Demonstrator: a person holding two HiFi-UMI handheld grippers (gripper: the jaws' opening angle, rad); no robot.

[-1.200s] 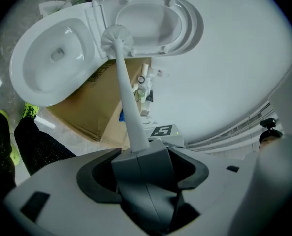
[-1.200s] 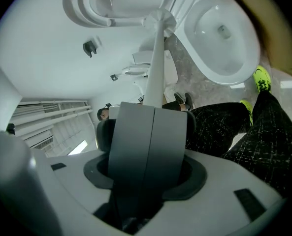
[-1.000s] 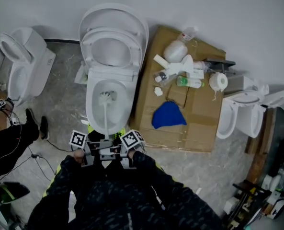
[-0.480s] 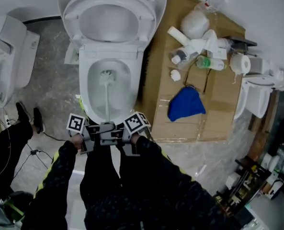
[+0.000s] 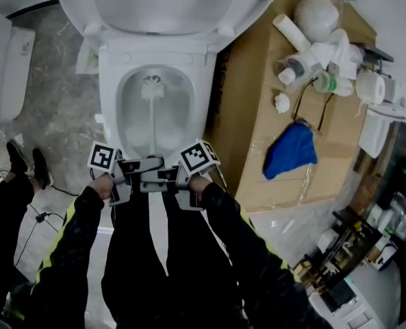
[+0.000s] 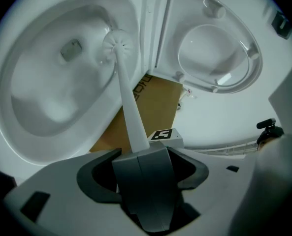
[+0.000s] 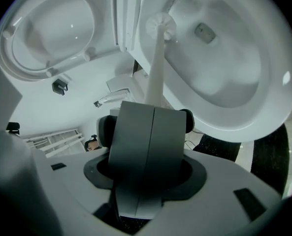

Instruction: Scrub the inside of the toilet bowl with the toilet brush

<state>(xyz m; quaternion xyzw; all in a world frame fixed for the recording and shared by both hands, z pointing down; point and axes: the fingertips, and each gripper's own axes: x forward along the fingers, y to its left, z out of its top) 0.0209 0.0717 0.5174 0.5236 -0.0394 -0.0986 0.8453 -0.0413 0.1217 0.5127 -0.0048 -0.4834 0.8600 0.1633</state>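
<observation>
The white toilet bowl (image 5: 199, 101) stands open, its seat and lid (image 5: 155, 9) raised. The toilet brush (image 5: 152, 88) has its white bristle head inside the bowl near the back wall, and its handle runs straight toward me. My left gripper (image 5: 142, 172) and right gripper (image 5: 164, 177) meet at the handle's near end, both shut on it. In the left gripper view the handle leaves the shut left gripper (image 6: 141, 154) and ends in the brush head (image 6: 117, 42). The right gripper view shows the same brush head (image 7: 160, 26) beyond the shut right gripper (image 7: 153, 107).
A cardboard sheet (image 5: 250, 115) lies right of the toilet with a blue cloth (image 5: 290, 149), bottles (image 5: 312, 64) and a paper roll (image 5: 370, 86) on it. Another toilet (image 5: 1, 53) stands at the left. Black shoes (image 5: 26, 164) and cables lie on the floor.
The head view has closed in on the toilet. The brush head now stands a little further toward the back of the bowl. Both grippers stay shut on the handle.
</observation>
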